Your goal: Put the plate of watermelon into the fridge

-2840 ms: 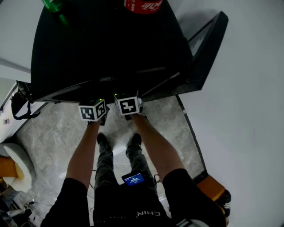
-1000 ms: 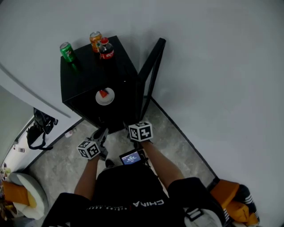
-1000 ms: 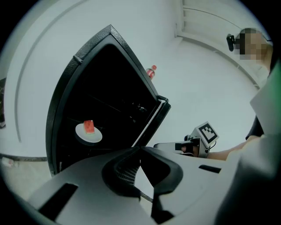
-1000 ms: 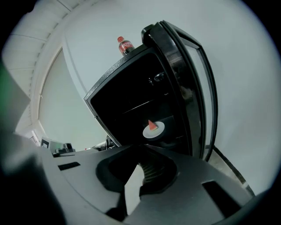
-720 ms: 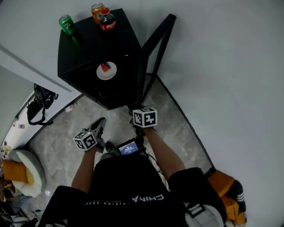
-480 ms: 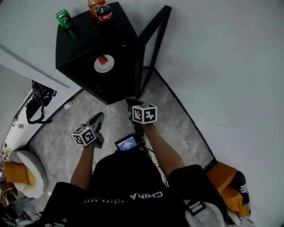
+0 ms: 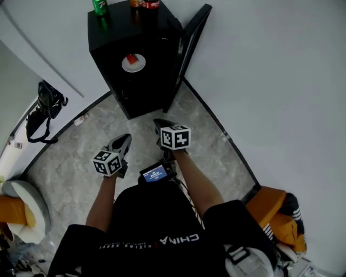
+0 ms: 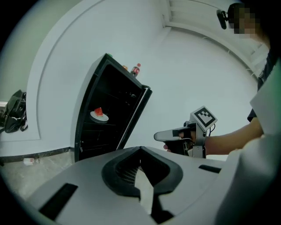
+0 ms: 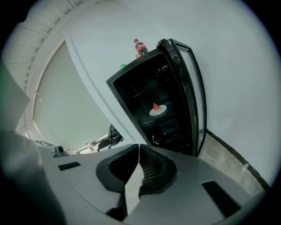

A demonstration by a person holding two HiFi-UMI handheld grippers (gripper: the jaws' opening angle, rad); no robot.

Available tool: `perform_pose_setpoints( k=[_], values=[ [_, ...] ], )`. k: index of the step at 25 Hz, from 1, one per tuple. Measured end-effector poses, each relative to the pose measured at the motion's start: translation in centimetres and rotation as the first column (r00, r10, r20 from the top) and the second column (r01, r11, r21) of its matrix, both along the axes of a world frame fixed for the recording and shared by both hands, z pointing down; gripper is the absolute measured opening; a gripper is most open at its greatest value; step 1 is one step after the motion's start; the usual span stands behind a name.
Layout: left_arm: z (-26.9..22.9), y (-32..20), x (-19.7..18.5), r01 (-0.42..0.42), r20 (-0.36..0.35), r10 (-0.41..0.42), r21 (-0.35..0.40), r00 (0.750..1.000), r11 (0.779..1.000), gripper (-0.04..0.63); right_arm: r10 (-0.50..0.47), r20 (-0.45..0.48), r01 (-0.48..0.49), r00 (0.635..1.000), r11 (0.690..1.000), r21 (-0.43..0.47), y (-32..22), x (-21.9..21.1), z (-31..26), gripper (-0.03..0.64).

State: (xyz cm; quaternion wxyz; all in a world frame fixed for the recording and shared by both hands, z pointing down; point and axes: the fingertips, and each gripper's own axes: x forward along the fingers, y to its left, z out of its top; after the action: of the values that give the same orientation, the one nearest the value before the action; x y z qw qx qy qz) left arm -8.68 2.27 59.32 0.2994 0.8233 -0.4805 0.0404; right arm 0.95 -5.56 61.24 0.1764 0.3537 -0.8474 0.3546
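A white plate with a red watermelon slice (image 7: pixel 133 62) rests on a shelf inside the black fridge (image 7: pixel 116 40), whose glass door (image 7: pixel 186 46) hangs open to the right. Both gripper views show that plate (image 8: pixel 99 115) (image 9: pixel 158 109) from well back. My left gripper (image 7: pixel 123 139) is low over the floor, a good step from the fridge, shut with nothing between its jaws (image 8: pixel 140 148). My right gripper (image 7: pixel 158 123) is held beside it, also shut and holding nothing (image 9: pixel 138 146). It shows in the left gripper view too, as the right gripper (image 8: pixel 169 136).
A green can (image 7: pixel 100 5) and a cola bottle (image 9: pixel 139 46) stand on top of the fridge. A black bag (image 7: pixel 46 105) lies by the left wall. An orange bag (image 7: pixel 270 208) sits at the right wall. Grey marble floor (image 7: pixel 70 146) spreads around my feet.
I have backed away from the fridge, and both grippers have drawn back with me, staying low over the floor. The plate stays on its shelf and the door stays open.
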Motion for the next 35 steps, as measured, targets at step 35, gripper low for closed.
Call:
perform_pose_setpoints(
  k=[35],
  values=[
    [-4.3, 2.5, 11.1, -0.052, 0.038, 0.048, 0.106, 0.998, 0.993, 0.012, -0.138, -0.182, 0.189, 0.973, 0.936, 0.297, 5.8, 6.3, -5.9, 0.017]
  ],
)
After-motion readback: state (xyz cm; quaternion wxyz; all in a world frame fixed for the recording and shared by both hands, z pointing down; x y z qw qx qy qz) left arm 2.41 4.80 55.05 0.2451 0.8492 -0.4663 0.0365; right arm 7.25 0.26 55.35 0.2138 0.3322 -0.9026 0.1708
